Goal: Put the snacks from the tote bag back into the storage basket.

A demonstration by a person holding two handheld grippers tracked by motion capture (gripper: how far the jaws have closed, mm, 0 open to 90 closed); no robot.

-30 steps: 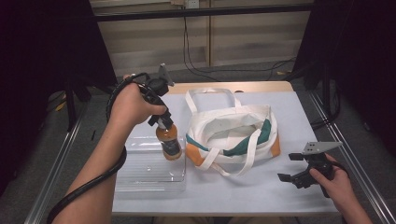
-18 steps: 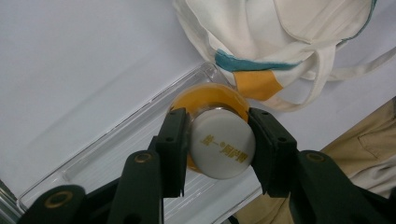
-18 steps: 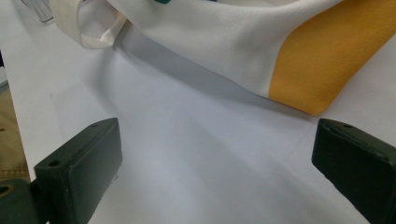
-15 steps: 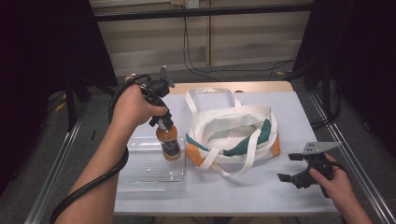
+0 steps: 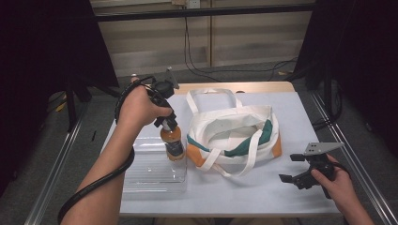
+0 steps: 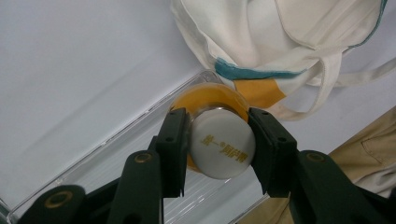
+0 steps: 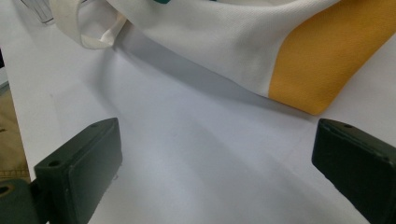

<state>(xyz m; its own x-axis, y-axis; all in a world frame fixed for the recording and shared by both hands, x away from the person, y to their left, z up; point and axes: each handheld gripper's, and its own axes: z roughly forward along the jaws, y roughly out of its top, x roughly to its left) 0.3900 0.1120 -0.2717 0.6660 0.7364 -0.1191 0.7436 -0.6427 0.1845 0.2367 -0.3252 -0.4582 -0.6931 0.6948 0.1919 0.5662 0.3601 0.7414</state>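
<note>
A bottle of orange drink (image 5: 172, 140) with a white cap (image 6: 223, 143) hangs upright over the right end of a clear plastic tray (image 5: 145, 173). My left gripper (image 5: 166, 123) is shut on its cap from above, and both pads press the cap's sides in the left gripper view (image 6: 219, 144). A white canvas bag (image 5: 234, 131) with teal trim and orange corners lies open beside the bottle, to its right. My right gripper (image 5: 291, 168) rests open near the table's front right, empty, its jaws (image 7: 215, 172) pointing at the bag's orange corner (image 7: 322, 65).
The white table top (image 5: 263, 192) has bare room in front of the bag and around the right gripper. The bag's handles (image 5: 211, 96) spread toward the far edge. Metal rails (image 5: 347, 154) run along both sides of the table.
The left hand and its bottle have shifted only slightly above the tray. The right gripper has kept still.
</note>
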